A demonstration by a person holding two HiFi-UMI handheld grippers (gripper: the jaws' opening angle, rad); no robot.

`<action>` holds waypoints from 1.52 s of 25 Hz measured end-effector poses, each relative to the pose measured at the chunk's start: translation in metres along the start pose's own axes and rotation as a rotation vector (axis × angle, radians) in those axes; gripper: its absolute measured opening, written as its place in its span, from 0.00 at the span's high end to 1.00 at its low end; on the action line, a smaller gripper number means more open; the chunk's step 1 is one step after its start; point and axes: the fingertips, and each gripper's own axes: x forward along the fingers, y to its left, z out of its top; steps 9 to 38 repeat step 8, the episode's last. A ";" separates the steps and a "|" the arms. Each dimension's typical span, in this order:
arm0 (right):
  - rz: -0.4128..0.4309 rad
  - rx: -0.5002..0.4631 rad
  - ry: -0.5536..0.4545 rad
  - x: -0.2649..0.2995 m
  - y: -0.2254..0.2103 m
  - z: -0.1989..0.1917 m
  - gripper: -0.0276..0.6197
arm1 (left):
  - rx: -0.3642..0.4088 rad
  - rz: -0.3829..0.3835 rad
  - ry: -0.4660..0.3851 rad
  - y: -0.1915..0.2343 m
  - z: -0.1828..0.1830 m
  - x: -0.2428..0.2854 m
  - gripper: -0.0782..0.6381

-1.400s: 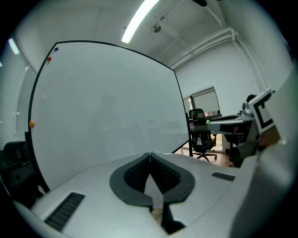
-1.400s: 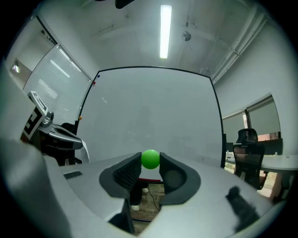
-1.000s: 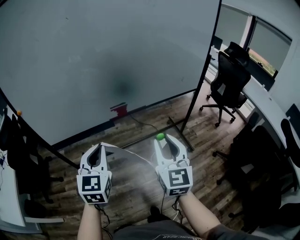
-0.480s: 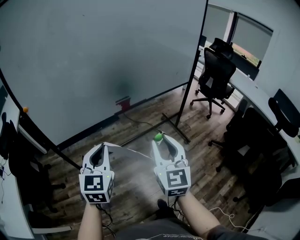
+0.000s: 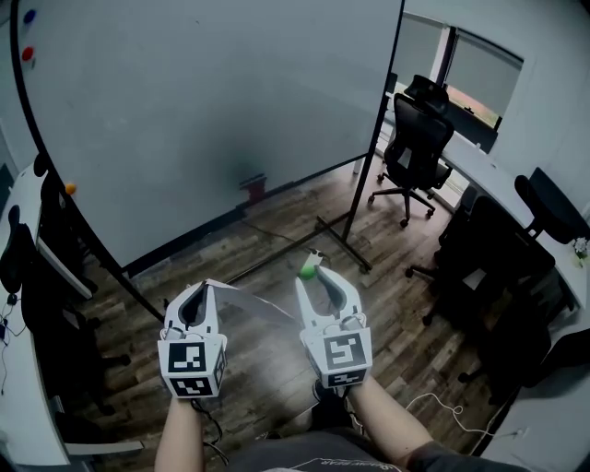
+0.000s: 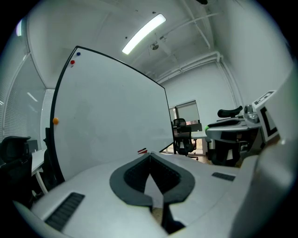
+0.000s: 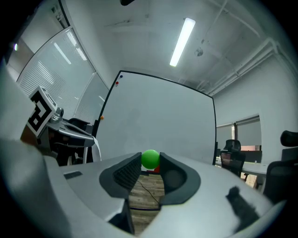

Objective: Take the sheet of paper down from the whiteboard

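The whiteboard (image 5: pixel 184 120) stands ahead of me and is bare across its middle. My left gripper (image 5: pixel 205 288) is shut on a white sheet of paper (image 5: pixel 251 305), which trails to the right, away from the board. In the left gripper view a strip of the paper (image 6: pixel 154 187) shows between the closed jaws of the left gripper (image 6: pixel 150 155). My right gripper (image 5: pixel 312 275) is shut on a small green ball magnet (image 5: pixel 309 271). The right gripper view shows the magnet (image 7: pixel 150 158) pinched at the tips of the right gripper (image 7: pixel 150 161), with the whiteboard (image 7: pixel 163 121) behind.
Blue (image 5: pixel 30 17), red (image 5: pixel 28 53) and orange (image 5: pixel 70 188) magnets sit along the board's left edge; a red item (image 5: pixel 253 182) sits at its bottom. The board's stand foot (image 5: pixel 343 245) lies on the wood floor. Office chairs (image 5: pixel 415 147) and a dark chair (image 5: pixel 498 267) stand at the right.
Both grippers have drifted sideways along the board while keeping their holds. The board's left edge with its blue and red magnets has come into view.
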 end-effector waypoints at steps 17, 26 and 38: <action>-0.028 -0.009 0.006 -0.038 0.038 0.005 0.76 | -0.022 -0.043 -0.005 0.003 -0.016 -0.051 0.87; -0.028 -0.009 0.006 -0.038 0.038 0.005 0.76 | -0.022 -0.043 -0.005 0.003 -0.016 -0.051 0.87; -0.028 -0.009 0.006 -0.038 0.038 0.005 0.76 | -0.022 -0.043 -0.005 0.003 -0.016 -0.051 0.87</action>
